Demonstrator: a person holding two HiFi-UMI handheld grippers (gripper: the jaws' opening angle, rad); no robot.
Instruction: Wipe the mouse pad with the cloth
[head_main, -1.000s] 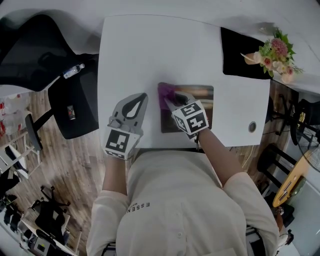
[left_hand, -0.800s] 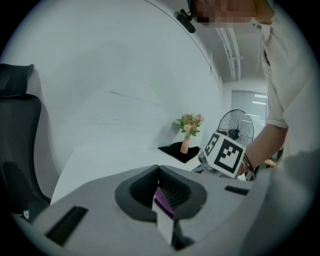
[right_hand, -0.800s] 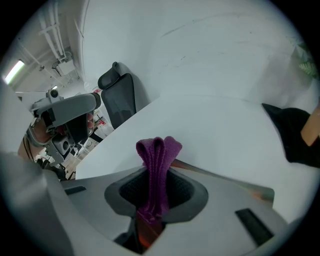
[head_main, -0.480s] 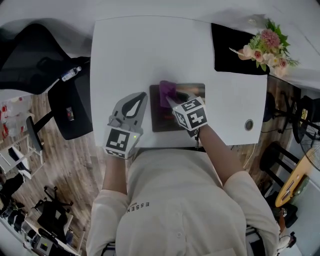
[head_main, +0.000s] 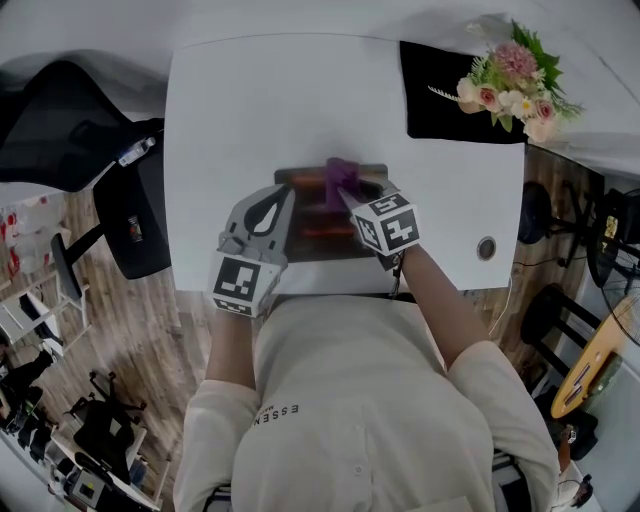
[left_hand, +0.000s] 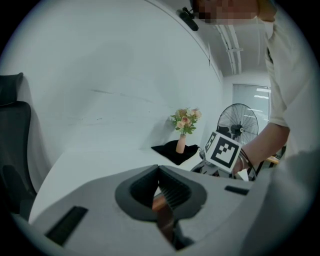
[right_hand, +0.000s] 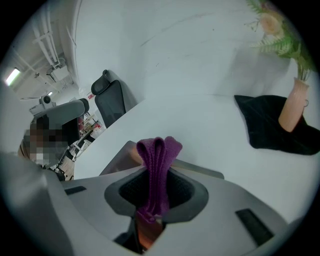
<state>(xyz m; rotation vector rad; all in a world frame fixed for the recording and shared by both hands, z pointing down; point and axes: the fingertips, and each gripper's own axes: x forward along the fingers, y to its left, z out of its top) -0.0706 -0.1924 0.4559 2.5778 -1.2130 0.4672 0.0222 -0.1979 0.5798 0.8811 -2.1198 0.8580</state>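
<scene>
Head view: nearest the person, the left gripper (head_main: 287, 193) has its jaws closed together with nothing between them, its tip at the left edge of the mouse pad (head_main: 325, 238). Just to the right, the right gripper (head_main: 350, 198) is clamped on a folded purple cloth (right_hand: 156, 165), which sits on the far part of the pad near its middle. The pad lies on the white table (head_main: 250, 110); far right stand flowers (head_main: 505, 80) on a black mat (head_main: 440, 100), well apart.

The wipe looks under way. To do it well, I would press the cloth flat, sweep in overlapping strokes across the whole pad, and hold the left tip down so the pad cannot slide.
</scene>
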